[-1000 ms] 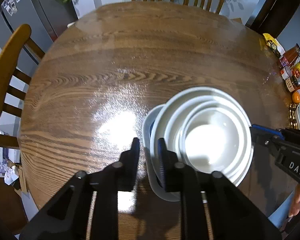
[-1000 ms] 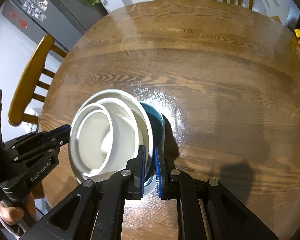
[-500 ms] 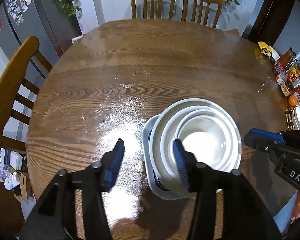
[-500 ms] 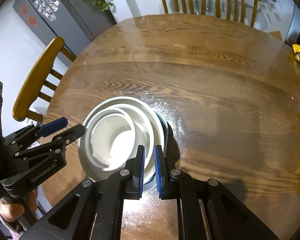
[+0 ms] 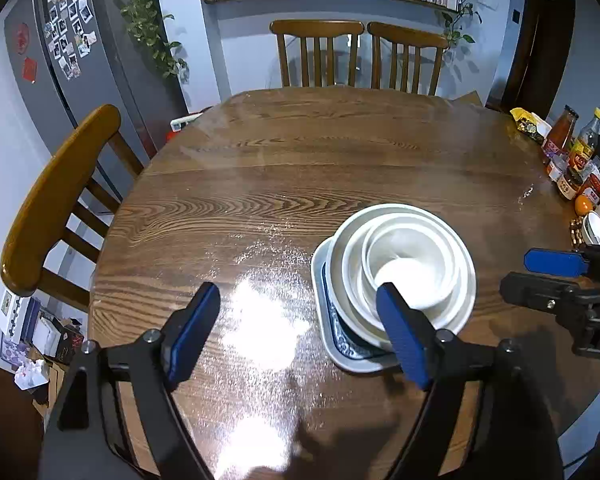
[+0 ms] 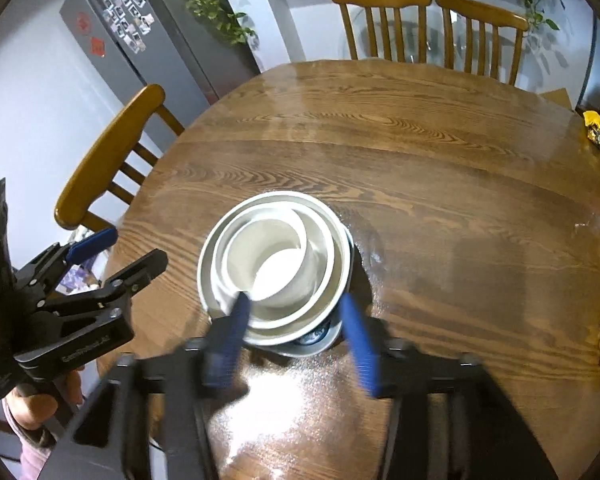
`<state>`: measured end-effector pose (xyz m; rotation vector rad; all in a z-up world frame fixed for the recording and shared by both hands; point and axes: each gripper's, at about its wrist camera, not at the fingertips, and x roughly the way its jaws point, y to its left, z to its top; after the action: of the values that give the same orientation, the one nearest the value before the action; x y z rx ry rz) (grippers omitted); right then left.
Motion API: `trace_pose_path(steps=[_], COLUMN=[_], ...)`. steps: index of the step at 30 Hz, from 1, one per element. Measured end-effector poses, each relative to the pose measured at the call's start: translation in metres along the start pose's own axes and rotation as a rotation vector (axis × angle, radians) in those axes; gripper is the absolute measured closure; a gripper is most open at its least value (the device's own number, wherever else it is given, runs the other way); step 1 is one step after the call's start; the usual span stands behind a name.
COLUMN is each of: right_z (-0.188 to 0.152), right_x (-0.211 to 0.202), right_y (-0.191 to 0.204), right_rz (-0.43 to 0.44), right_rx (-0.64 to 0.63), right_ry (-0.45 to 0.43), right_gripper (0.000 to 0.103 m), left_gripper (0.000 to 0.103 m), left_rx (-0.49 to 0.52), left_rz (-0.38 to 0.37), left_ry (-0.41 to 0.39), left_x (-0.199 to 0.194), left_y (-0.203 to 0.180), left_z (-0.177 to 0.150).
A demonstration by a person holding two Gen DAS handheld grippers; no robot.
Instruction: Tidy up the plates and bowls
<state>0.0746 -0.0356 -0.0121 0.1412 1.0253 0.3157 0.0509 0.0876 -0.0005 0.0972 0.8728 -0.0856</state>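
A stack of white bowls (image 5: 408, 264) sits nested on a blue-patterned plate (image 5: 340, 340) on the round wooden table (image 5: 300, 168). The stack also shows in the right wrist view (image 6: 276, 268). My left gripper (image 5: 296, 320) is open and empty, raised above the table, its right finger in front of the stack's near edge. My right gripper (image 6: 296, 332) is open and empty, its blue pads either side of the stack's near rim, blurred. Each gripper also shows in the other's view, the right gripper (image 5: 548, 276) and the left gripper (image 6: 112, 252).
Wooden chairs stand at the far side (image 5: 320, 56) and at the left (image 5: 60, 200). Sauce bottles, oranges and a dish (image 5: 572, 168) crowd the table's right edge. A grey fridge (image 5: 60, 60) stands at the left.
Both grippers have opened and let go of the stack's plate, and both have pulled up and back. The stack rests on the table.
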Motion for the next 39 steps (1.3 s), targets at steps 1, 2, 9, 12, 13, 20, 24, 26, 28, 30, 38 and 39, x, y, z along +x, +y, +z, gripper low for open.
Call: trace_pose_path(steps=[1, 2, 9, 12, 13, 20, 24, 26, 28, 30, 38, 39], right_z=[-0.003, -0.006, -0.023, -0.029, -0.031, -0.041, -0.046, -0.048, -0.051, -0.052, -0.059, -0.06], right_x=[-0.001, -0.001, -0.008, -0.009, -0.01, -0.001, 0.004, 0.006, 0.007, 0.008, 0.003, 0.001], right_y=[0.001, 0.003, 0.01, 0.011, 0.012, 0.008, 0.004, 0.003, 0.003, 0.004, 0.014, 0.017], right_rz=[-0.006, -0.01, -0.002, -0.011, -0.011, -0.016, -0.012, -0.022, -0.031, -0.035, -0.047, -0.049], right_rx=[-0.006, -0.013, -0.054, -0.069, -0.074, -0.093, -0.103, -0.111, -0.122, -0.129, -0.184, -0.191], right_ry=[-0.006, -0.007, -0.025, -0.037, -0.043, -0.054, -0.05, -0.052, -0.056, -0.063, -0.09, -0.091], right_gripper=[0.044, 0.044, 0.044, 0.044, 0.044, 0.043, 0.043, 0.043, 0.043, 0.043, 0.043, 0.043], left_gripper=[0.019, 0.016, 0.01, 0.004, 0.003, 0.001, 0.001, 0.001, 0.001, 0.001, 0.001, 0.001], left_rx=[-0.003, -0.003, -0.01, -0.024, -0.029, -0.052, -0.036, -0.036, -0.042, -0.049, -0.04, -0.036], left_rz=[-0.005, -0.01, -0.036, -0.038, -0.036, 0.0, 0.036, 0.02, 0.007, 0.004, 0.023, 0.023], left_ry=[-0.007, -0.012, -0.028, -0.037, -0.043, -0.065, -0.071, -0.063, -0.057, -0.064, -0.079, -0.083], left_x=[-0.003, -0.006, -0.015, -0.017, -0.017, -0.015, -0.012, -0.009, -0.008, -0.008, -0.019, -0.022], left_y=[0.0, -0.001, -0.005, -0.007, -0.007, -0.012, -0.019, -0.022, -0.022, -0.021, -0.025, -0.025], left_z=[-0.002, -0.005, -0.017, -0.02, -0.021, -0.032, -0.039, -0.042, -0.044, -0.046, -0.05, -0.051])
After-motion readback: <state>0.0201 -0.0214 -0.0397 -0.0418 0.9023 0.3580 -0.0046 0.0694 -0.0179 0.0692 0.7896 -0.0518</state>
